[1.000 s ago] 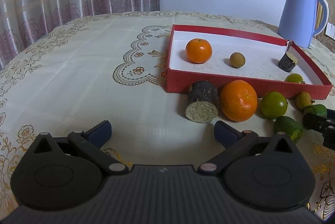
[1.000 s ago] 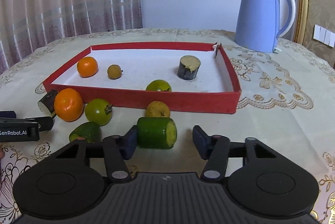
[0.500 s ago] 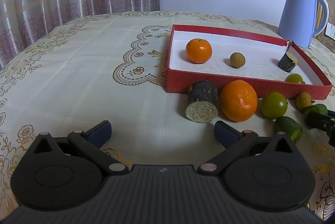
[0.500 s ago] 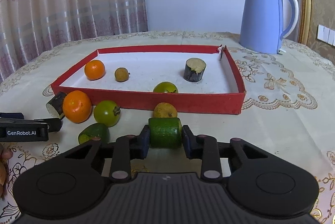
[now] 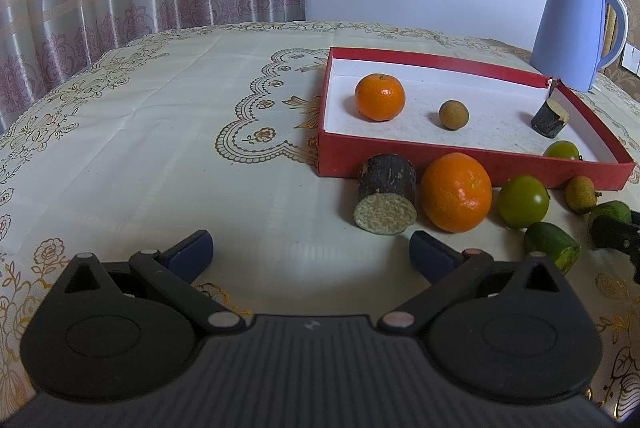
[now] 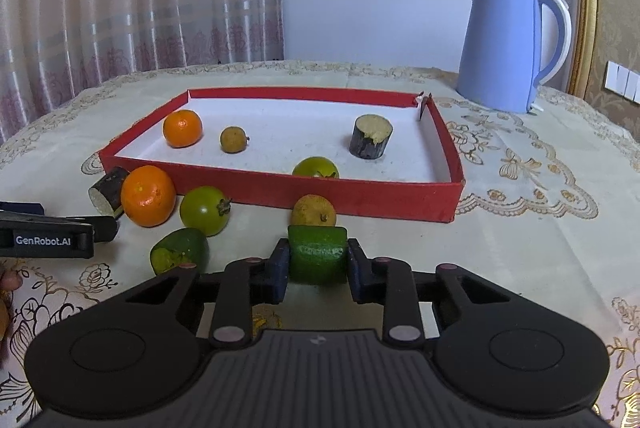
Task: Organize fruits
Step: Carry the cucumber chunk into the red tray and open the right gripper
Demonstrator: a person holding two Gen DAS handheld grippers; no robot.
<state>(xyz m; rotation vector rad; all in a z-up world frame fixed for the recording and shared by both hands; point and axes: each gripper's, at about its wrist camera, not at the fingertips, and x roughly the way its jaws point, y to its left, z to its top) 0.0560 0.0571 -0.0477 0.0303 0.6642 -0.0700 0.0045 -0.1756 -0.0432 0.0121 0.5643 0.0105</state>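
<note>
My right gripper (image 6: 317, 262) is shut on a green cut fruit piece (image 6: 317, 253) and holds it just above the cloth, in front of the red tray (image 6: 360, 193). The tray holds a small orange (image 6: 182, 128), a brown longan (image 6: 233, 139), a dark sugarcane stub (image 6: 370, 136) and a green fruit (image 6: 316, 167). Outside it lie a sugarcane piece (image 5: 385, 195), a big orange (image 5: 455, 191), a green tomato-like fruit (image 5: 523, 202), a yellow longan (image 6: 313, 210) and another green piece (image 6: 180, 255). My left gripper (image 5: 311, 256) is open and empty, near the sugarcane piece.
A blue kettle (image 6: 508, 44) stands behind the tray at the right. An embroidered cloth (image 5: 160, 148) covers the round table. Curtains hang behind at the left.
My right gripper closed on the green cut piece and lifted it slightly, moving nearer the tray. My left gripper has stayed still and open.
</note>
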